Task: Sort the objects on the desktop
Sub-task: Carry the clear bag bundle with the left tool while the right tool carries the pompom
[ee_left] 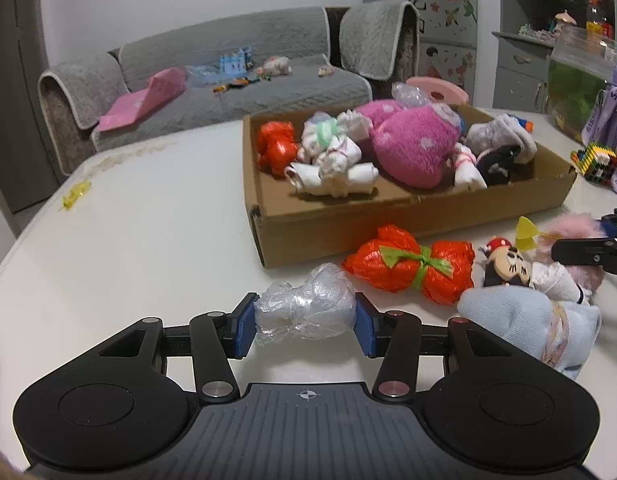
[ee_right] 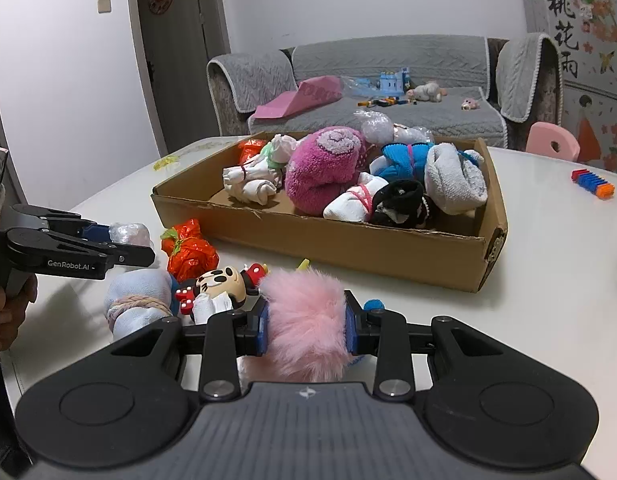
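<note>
Left gripper [ee_left: 306,326]: blue pads clamped on clear plastic bag bundle [ee_left: 304,308], one pad at each end, bundle crumpled and resting low over white table [ee_left: 148,240]. Seen from right wrist view as black linkage entering from left edge, held by a hand [ee_right: 4,308], with the clear bundle at its tip.

Right gripper [ee_right: 306,330]: blue pads pressed against both sides of pink fur pompom [ee_right: 304,320], fur bulging above and below the pads. Jaws narrow, clamped on the pompom. No gap visible between pads and fur.

Adjacent items on table, just beyond both grippers:
- Orange plastic bag bundle [ee_left: 412,268], tied at the middle with a green strip, lying between the clear bundle and the box.
- Mouse figure [ee_right: 224,284] with red dotted bow, lying on its side, touching the pompom.
- Pale blue cloth bundle [ee_right: 136,300], bound with cord, beside the figure.
- Small yellow piece [ee_left: 526,234], near the box wall.

Cardboard box [ee_left: 388,220]: open-topped, set on the table behind the loose items. Contents: magenta plush [ee_left: 412,144], white rolled bundles [ee_left: 332,164], a second orange bundle [ee_left: 274,144], grey sock bundle [ee_right: 452,180], blue bundle [ee_right: 404,156], black item [ee_right: 400,200].

Background: grey sofa [ee_left: 248,64] with scattered toys, well apart from the table.
</note>
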Demonstrator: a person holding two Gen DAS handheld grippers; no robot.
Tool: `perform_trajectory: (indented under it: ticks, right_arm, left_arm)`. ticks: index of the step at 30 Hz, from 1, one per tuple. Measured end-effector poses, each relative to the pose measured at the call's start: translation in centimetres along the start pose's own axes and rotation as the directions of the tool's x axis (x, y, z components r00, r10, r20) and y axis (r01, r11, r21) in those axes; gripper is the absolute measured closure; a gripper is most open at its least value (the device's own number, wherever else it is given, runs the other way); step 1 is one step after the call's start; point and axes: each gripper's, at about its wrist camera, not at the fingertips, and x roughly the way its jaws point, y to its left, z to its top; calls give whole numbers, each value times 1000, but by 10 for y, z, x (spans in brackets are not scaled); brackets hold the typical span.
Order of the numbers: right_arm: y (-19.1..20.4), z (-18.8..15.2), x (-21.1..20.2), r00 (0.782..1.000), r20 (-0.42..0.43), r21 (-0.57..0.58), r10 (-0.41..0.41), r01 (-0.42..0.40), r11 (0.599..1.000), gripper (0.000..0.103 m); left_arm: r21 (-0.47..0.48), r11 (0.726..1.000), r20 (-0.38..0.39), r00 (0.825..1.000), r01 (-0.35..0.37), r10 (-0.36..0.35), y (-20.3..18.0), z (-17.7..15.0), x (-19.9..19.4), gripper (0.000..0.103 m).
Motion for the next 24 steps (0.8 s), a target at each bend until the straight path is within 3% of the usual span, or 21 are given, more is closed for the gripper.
perform_trajectory:
  ticks: [12, 24]
  right_arm:
    - [-8, 22, -36, 992, 121, 46, 27, -33, 998, 74]
    - [-24, 80, -68, 972, 236, 46, 17, -29, 999, 74]
  left_arm:
    - [-4, 1000, 77, 997, -12, 13, 12, 25, -42, 48]
    - [31, 999, 156, 988, -25, 20, 13, 79, -69, 48]
